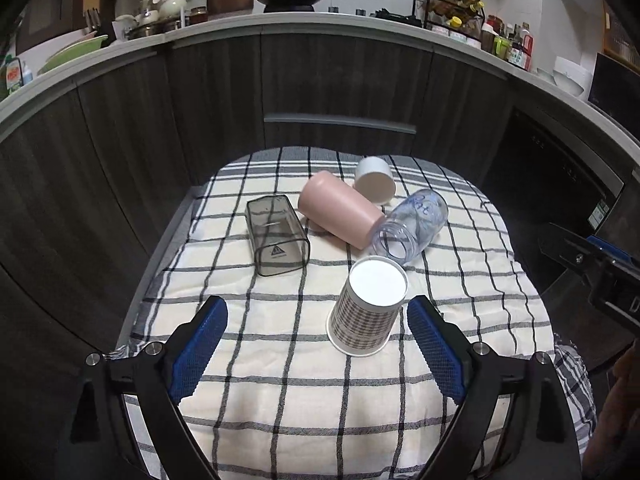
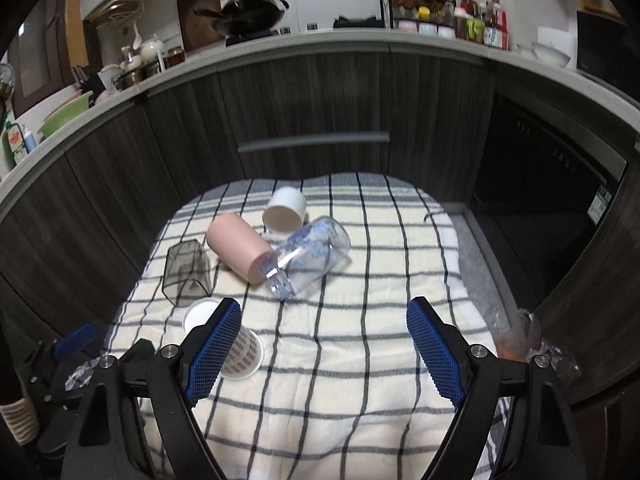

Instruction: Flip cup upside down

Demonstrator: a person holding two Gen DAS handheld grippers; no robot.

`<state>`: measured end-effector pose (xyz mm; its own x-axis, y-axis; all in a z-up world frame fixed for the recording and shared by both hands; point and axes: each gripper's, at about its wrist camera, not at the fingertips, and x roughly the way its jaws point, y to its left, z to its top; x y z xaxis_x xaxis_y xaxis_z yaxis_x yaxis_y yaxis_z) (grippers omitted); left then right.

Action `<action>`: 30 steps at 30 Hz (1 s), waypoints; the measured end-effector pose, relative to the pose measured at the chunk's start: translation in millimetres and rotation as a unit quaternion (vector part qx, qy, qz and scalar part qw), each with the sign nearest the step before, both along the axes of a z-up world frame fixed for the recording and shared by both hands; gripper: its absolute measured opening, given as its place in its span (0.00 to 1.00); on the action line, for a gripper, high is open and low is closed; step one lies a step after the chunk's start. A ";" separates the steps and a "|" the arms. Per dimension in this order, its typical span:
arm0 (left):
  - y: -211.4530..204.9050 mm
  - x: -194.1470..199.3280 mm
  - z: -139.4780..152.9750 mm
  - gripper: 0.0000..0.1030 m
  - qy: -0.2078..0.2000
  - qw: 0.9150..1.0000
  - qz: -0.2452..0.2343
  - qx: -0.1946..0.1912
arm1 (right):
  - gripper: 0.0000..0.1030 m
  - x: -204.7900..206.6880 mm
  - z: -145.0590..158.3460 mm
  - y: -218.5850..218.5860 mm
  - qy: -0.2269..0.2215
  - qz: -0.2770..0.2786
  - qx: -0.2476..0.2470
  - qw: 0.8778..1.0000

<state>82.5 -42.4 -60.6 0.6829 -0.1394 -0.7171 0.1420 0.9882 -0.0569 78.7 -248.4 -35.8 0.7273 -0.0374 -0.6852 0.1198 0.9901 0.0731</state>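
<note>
A checked-pattern paper cup [image 1: 366, 310] stands upside down on the plaid cloth [image 1: 280, 380], white base up, just ahead of my open, empty left gripper [image 1: 318, 332] and near its right finger. In the right wrist view the same cup [image 2: 240, 354] sits partly behind the left finger of my open, empty right gripper [image 2: 324, 336]. Further back lie a pink cup [image 1: 340, 210] on its side, a clear bottle [image 1: 412, 226] on its side, a smoky square cup [image 1: 276, 236] on its side, and a white cup [image 1: 376, 186] tipped over.
The cloth covers a small table in front of dark kitchen cabinets [image 1: 340, 80]. A counter [image 1: 280, 24] above holds a wok, dishes and bottles. The right gripper's body [image 1: 592, 264] shows at the right edge of the left wrist view. A crumpled clear wrapper [image 2: 524, 336] lies off the table's right side.
</note>
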 end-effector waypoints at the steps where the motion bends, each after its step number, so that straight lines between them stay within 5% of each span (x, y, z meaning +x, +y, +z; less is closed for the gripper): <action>1: 1.5 -0.4 1.6 0.90 -0.001 1.000 0.002 -0.002 | 0.82 -1.7 1.3 1.5 -0.008 -0.001 -0.003 1.000; 17: 9.9 -5.0 16.2 0.92 -0.030 0.999 0.023 0.008 | 0.82 -22.0 10.8 19.4 -0.106 -0.017 -0.039 0.993; 30: 13.7 -9.2 20.5 0.94 -0.063 0.997 0.042 0.016 | 0.82 -27.7 12.8 19.0 -0.128 -0.031 -0.044 0.990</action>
<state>73.3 -28.7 -40.1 0.7765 -0.0558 -0.6276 0.0624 0.9980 -0.0114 51.0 -229.4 -23.0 0.8711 -0.1379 -0.4713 0.1683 0.9855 0.0228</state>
